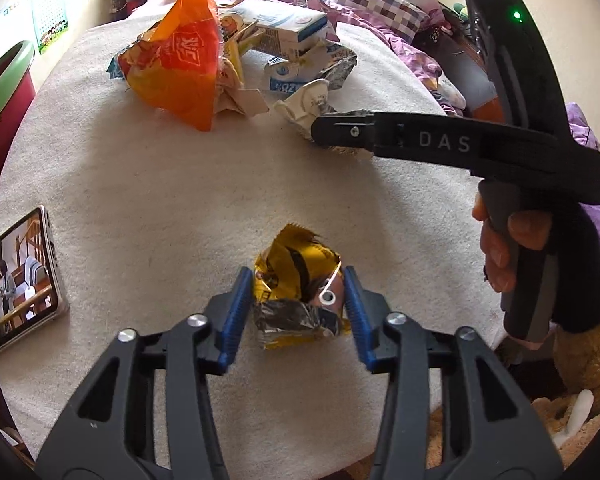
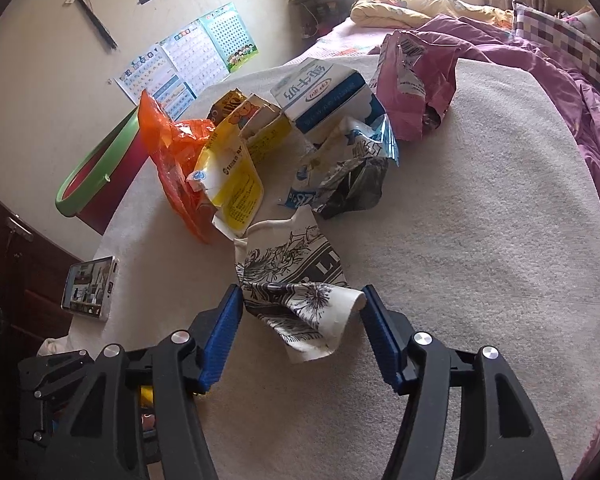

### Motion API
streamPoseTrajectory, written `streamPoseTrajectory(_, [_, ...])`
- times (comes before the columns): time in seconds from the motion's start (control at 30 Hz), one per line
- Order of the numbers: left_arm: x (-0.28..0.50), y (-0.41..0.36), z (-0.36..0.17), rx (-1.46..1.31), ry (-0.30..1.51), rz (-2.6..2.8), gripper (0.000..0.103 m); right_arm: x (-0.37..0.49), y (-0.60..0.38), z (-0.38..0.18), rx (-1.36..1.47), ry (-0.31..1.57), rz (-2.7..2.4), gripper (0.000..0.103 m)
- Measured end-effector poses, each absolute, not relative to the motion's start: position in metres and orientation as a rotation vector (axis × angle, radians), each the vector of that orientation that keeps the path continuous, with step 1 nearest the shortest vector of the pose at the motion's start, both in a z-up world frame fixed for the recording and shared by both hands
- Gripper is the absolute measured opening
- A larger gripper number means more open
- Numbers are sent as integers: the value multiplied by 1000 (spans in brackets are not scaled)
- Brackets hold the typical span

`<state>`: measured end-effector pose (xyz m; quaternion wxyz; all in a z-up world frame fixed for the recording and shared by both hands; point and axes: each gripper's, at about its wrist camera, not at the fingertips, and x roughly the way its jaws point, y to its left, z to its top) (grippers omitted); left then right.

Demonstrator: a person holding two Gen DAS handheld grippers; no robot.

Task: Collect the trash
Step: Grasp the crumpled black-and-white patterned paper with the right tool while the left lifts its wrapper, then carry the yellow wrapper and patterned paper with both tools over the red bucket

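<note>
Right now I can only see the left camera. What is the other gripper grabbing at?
Observer: The right gripper has a white paper with black drawings between its blue pads. I cannot tell if they squeeze it yet.
Operator: Okay, I've pinched my yellow wrapper. Is any trash hiding behind the milk box?
Observer: Yes, a crumpled pink bag sits beside the milk box, on its far right side.
</note>
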<state>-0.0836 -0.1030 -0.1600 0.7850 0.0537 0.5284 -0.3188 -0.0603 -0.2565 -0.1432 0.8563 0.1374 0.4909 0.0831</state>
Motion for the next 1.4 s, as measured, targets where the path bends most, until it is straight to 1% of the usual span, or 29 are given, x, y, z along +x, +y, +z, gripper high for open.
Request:
streamPoseTrajectory(0.07, [-82, -104, -159, 112, 1132, -688, 35, -61, -256, -141, 287, 1019, 179, 49])
streamPoseTrajectory(0.17, [-81, -103, -156, 107, 1112, -683, 33, -62, -255, -138, 282, 1006, 181, 48])
streamPoseTrajectory(0.47, [-70, -86, -141, 44, 1049, -640, 32, -72, -250, -119, 325, 956, 200, 47])
streamPoseTrajectory(0.93, [-70, -75, -123, 65, 1000, -642, 31, -70, -234, -80, 355, 837, 250, 47])
streamPoseTrajectory(1.2, [-61, -62, -123, 54, 1001, -654, 31, -65, -218, -73, 360, 825, 259, 47])
streamPoseTrajectory(1.4, [-47, -36, -109, 61, 935, -628, 31, -60, -202, -59, 353, 779, 234, 47])
